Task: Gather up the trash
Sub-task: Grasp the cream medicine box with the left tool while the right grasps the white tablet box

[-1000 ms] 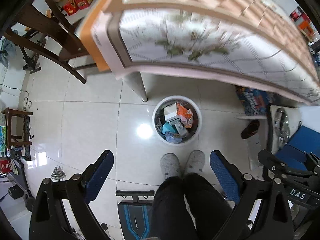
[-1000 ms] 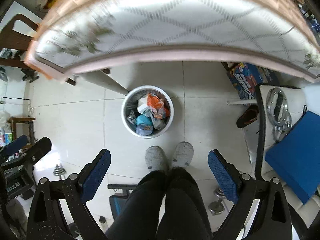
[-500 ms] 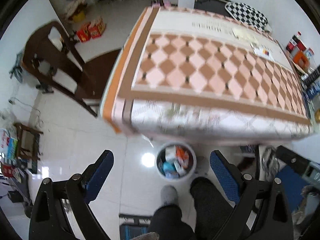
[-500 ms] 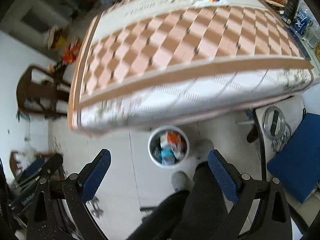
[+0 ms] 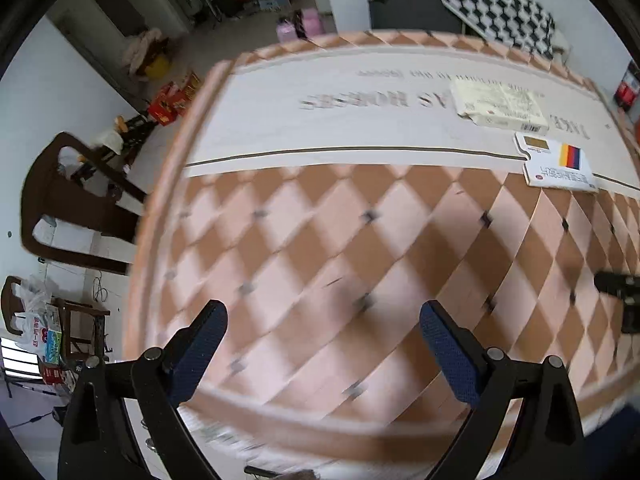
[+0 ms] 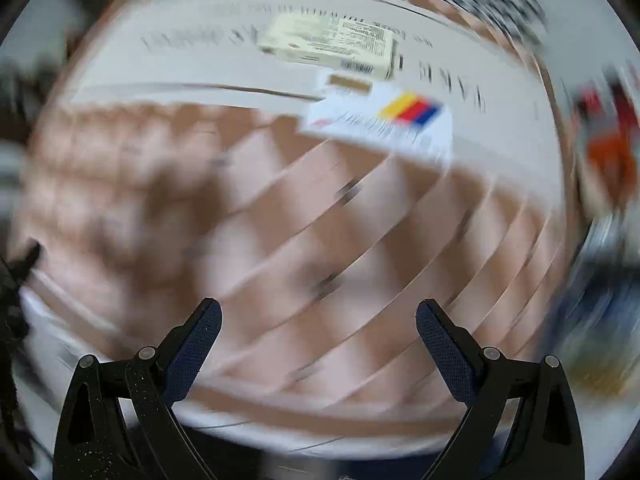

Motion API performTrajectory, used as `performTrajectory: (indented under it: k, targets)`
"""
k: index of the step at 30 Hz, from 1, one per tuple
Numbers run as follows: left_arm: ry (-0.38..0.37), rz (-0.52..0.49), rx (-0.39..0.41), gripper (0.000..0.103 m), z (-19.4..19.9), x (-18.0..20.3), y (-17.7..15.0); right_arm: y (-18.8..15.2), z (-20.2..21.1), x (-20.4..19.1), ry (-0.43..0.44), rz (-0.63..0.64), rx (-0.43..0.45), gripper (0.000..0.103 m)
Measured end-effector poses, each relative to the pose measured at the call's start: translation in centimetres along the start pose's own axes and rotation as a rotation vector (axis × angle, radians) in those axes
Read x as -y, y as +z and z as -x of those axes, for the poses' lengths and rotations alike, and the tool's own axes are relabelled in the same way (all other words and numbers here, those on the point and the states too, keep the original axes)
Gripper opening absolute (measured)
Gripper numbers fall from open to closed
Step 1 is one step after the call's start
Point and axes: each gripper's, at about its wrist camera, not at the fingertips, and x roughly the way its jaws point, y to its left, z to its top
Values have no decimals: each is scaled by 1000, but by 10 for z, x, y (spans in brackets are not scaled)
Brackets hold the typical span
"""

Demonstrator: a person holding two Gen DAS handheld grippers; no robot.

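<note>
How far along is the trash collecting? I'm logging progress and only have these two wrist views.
Nothing can be confirmed as done: no bin shows in either view. In hand: nothing; the left gripper and right gripper are both open and empty above the checkered tablecloth. Left to do: a cream flattened box and a white box with a yellow, red and blue stripe lie on the far side of the table.

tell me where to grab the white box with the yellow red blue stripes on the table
The white striped box lies flat on the tablecloth, so only its thin edges offer purchase. Come from above with the open right gripper, jaws straddling its short width, clear of the cream box beyond it.
</note>
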Motion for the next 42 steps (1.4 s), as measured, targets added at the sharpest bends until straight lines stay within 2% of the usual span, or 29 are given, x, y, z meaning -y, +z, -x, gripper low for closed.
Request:
performTrajectory:
  k: [4,7,9,13,14,18,21,24,27,28,31,34,38,42]
  targets:
    - [-4,13,-71,98,-40,48,38,73,-44,21,-130,295,-91,99]
    - [2,32,-112,98,-64,66,58,100,-66,21,-206,495,-112,99]
    - [-3,38,-126,98,-72,70,65,115,-81,23,-194,579,-135,99]
    - [7,32,-160,98,-83,74,73,130,-102,26,-110,661,-188,99]
    - [9,34,-170,98,-85,73,75,134,-101,29,-79,670,-176,99]
    - [17,-7,-180,98,-88,79,84,140,-95,47,8,617,-169,94]
    - [28,-123,-134,98,-80,89,97,137,-91,71,27,465,-171,91]
    - [23,-313,-26,98,-65,112,119,125,-91,120,68,176,-205,91]
    - [4,-579,86,98,-51,150,143,101,-88,184,116,-168,-181,90]
    - [0,-654,101,98,-51,160,149,91,-88,209,131,-298,-167,90]
    - [-22,-861,110,98,-56,193,163,71,-86,257,197,-543,-142,91]
    - [-69,-1047,84,98,-61,223,172,72,-88,272,243,-587,-182,91]
    - [-130,-1188,36,98,-70,242,175,90,-89,290,211,-526,-187,94]
    - [-134,-1274,-14,98,-85,261,172,98,-86,280,167,-462,-207,96]
